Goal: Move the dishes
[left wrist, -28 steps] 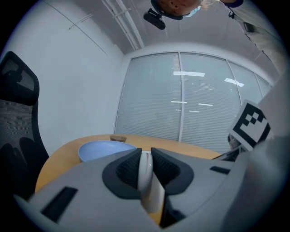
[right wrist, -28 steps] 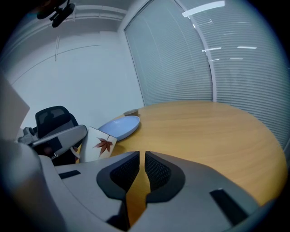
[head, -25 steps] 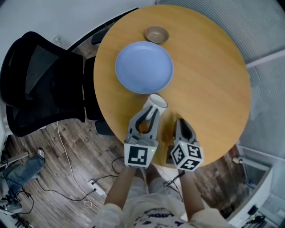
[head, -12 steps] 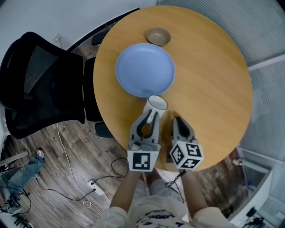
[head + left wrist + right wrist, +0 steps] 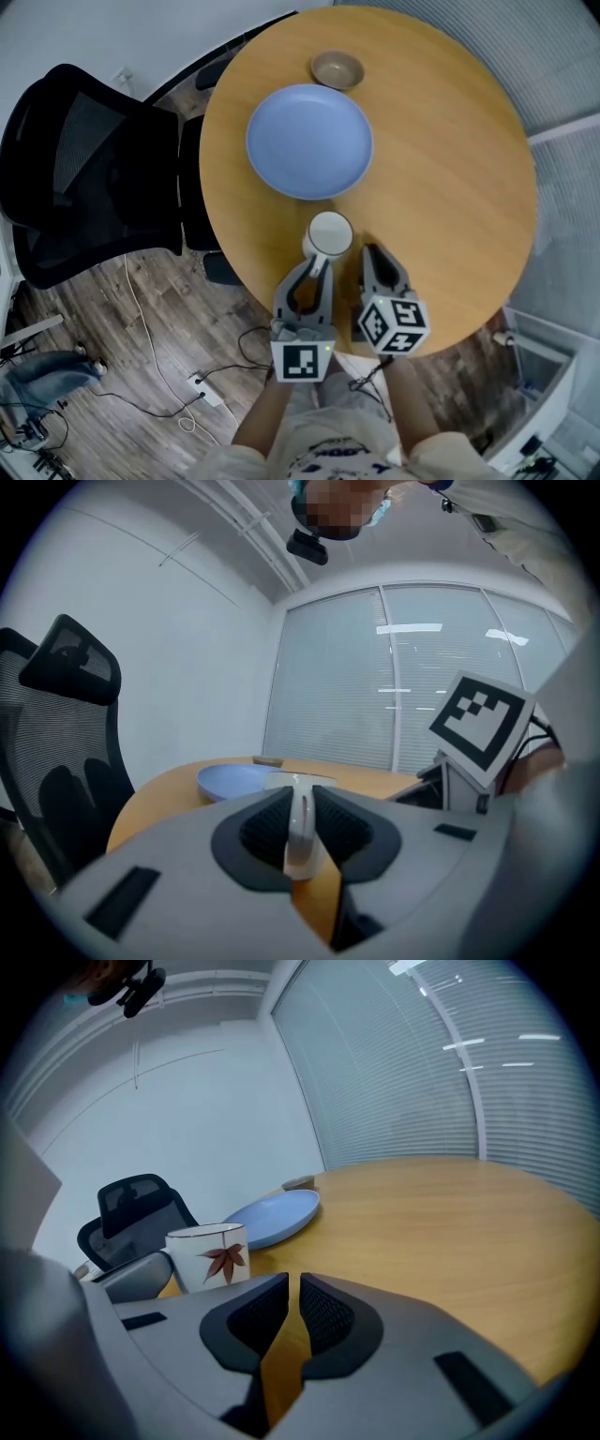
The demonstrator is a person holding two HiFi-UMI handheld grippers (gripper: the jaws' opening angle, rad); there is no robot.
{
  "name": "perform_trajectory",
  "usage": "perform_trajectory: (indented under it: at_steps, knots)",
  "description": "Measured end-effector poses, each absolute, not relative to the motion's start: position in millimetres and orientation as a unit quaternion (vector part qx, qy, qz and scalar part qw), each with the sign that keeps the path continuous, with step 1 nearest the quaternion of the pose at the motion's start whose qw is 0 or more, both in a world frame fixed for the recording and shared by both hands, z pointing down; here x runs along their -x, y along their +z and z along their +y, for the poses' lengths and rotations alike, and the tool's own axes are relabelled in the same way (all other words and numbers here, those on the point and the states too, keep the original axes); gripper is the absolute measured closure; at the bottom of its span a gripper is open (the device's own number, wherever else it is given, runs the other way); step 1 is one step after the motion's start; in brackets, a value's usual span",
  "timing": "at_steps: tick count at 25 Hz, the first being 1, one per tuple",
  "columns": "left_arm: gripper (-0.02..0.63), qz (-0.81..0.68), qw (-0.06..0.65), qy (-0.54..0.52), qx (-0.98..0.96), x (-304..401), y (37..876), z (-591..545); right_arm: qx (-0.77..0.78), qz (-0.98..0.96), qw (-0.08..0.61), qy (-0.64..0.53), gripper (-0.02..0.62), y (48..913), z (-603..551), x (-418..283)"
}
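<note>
White mug (image 5: 330, 233) upright, its handle between jaws of the left claw (image 5: 316, 266)

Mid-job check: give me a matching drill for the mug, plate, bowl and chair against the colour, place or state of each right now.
1 mug
2 plate
3 bowl
4 chair

a black, beside the table
b blue, between mug and bowl
c handle gripped in the left tongs
d brown, near the far edge

Pairs: 1-c, 2-b, 3-d, 4-a
</note>
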State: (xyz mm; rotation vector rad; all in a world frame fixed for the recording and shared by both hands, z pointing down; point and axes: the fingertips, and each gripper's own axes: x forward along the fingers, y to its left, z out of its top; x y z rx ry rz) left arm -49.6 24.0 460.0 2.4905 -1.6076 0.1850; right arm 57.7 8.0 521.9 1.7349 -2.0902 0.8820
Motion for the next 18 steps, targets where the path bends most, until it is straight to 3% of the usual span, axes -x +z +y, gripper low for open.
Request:
perform_trajectory:
  at_steps: [8, 18]
  knots:
    - [0.543, -0.542, 0.076, 0.091, -0.832, 54, 477, 40, -0.605, -0.72, 0.144, 0.307, 0.557, 526, 9, -57]
    - [0.543, -0.575, 0.169, 0.054, -0.798, 47, 492, 19, -0.615, -0.713, 0.142, 0.306, 0.557, 524, 15, -62]
